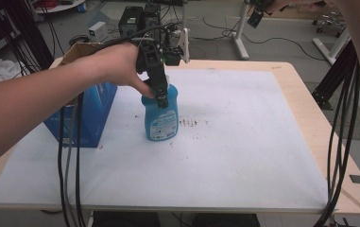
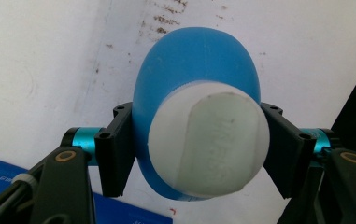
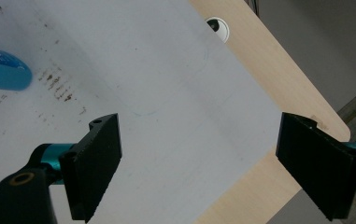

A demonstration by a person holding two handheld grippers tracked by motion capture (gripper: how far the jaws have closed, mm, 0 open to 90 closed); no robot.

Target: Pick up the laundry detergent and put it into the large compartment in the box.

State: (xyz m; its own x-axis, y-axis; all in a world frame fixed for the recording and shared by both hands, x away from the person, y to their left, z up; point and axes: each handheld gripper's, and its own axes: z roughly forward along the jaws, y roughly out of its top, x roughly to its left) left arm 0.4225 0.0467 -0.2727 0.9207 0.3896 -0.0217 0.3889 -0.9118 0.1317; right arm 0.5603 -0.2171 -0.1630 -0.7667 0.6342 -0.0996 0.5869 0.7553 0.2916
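A blue bottle [image 1: 161, 120] with a white cap [image 2: 208, 144] stands upright on the white mat [image 1: 244, 142]. My left gripper [image 1: 162, 99] comes down on it from above and is shut on its upper part, one jaw pressed to each side of the blue body [image 2: 194, 60] just below the cap. My right gripper [image 3: 199, 158] hangs open high over the mat's right part, with nothing between its jaws. The bottle's base [image 3: 3, 70] shows at the left edge of the right gripper view.
A blue box [image 1: 90, 113] with open cardboard flaps stands just left of the bottle, its corner [image 2: 7, 172] under the left jaw. Brown stains [image 1: 194, 123] mark the mat to the bottle's right. The wooden table [image 1: 310, 109] borders the mat. Cables [image 1: 340, 142] hang at right.
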